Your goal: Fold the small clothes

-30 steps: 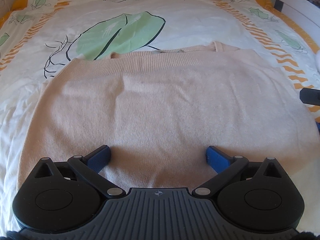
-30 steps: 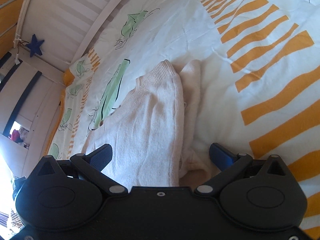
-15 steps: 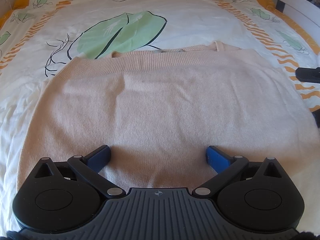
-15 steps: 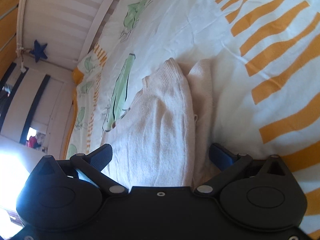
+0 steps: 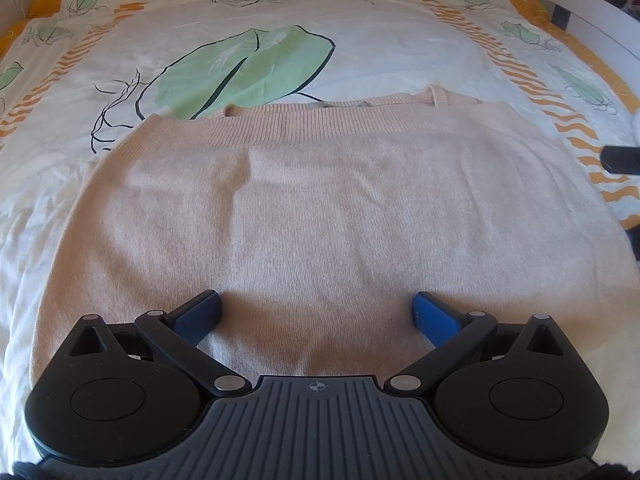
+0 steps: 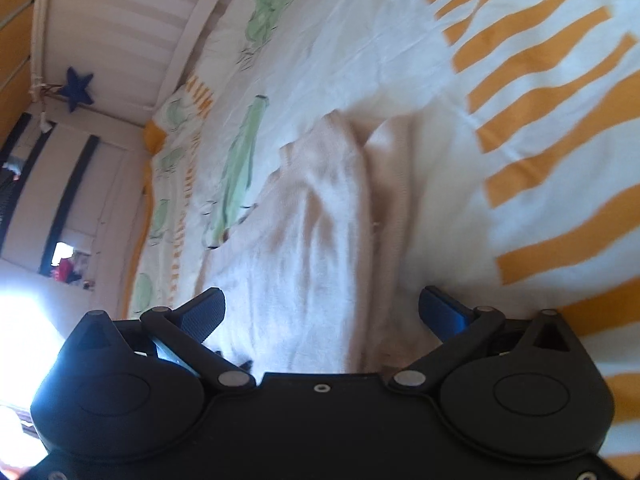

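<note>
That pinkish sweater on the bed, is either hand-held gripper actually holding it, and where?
Neither. The left hand-held gripper and right hand-held gripper are both open over the sweater, gripping nothing.

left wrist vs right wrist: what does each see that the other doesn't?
Left wrist only: the sweater's whole flat top, ribbed hem at the far edge, big leaf print. Right wrist only: the sweater's side edge with stacked layers, the bed rail, a blue star. Both: sweater on the bedsheet, left gripper and right gripper open over it.
</note>
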Available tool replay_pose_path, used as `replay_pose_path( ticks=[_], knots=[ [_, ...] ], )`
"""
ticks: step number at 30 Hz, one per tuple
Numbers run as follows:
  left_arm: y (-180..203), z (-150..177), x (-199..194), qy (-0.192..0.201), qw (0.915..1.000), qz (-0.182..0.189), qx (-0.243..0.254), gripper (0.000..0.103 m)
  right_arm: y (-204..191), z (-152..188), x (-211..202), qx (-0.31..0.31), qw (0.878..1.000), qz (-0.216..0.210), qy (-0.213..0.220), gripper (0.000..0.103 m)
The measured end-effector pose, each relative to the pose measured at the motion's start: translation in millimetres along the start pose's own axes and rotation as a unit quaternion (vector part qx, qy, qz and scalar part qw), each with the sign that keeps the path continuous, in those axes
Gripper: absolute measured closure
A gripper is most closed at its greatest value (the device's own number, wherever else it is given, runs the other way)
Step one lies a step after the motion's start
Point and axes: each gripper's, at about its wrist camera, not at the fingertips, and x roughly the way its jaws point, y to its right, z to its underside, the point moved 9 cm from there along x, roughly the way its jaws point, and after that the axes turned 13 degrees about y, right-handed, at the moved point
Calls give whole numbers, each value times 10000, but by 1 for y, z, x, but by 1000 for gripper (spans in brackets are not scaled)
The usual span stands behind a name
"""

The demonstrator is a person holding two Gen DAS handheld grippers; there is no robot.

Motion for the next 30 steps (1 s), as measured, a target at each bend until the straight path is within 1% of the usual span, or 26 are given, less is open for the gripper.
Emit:
replay_pose_path(
  ticks=[3, 5, 8, 10, 13, 16, 18, 20, 24, 27, 30],
  knots=[
    [0, -1, 0, -30, 10000, -4, -12, 0, -5, -3, 10, 10, 9993, -358, 106, 0],
    [0, -1, 0, -47, 10000, 4, -29, 0, -7, -3, 11, -32, 9985, -487, 244, 0],
    [-2, -4, 0, -67, 9999, 79, -82, 0, -10, -1, 10, -187, 9983, -450, 310, 0],
    [-5, -10, -1, -106, 9996, 136, -221, 1, -12, -2, 9, -237, 9984, -404, 301, 0],
    [-10, -30, -1, 12, 9986, 114, -518, 2, -11, -3, 7, -169, 9988, -392, 258, 0],
    [-14, -57, 8, 149, 9982, -126, -563, 2, -9, -3, 7, -90, 9988, -424, 213, 1],
    [-14, -71, 20, 134, 9982, -293, -508, 2, -8, -4, 7, -57, 9989, -428, 187, 1],
    [-12, -79, 35, 38, 9982, -439, -410, 2, -8, -4, 6, -34, 9990, -417, 167, 1],
    [-11, -77, 67, -292, 9959, -847, -121, 2, -9, -3, 7, -31, 9992, -376, 148, 1],
    [-15, -72, 83, -427, 9944, -927, -292, 0, -9, -4, 9, -5, 9993, -341, 119, 1],
    [-19, -74, 88, -400, 9937, -939, -457, 0, -9, -6, 9, 62, 9993, -345, 98, 0]
  ],
)
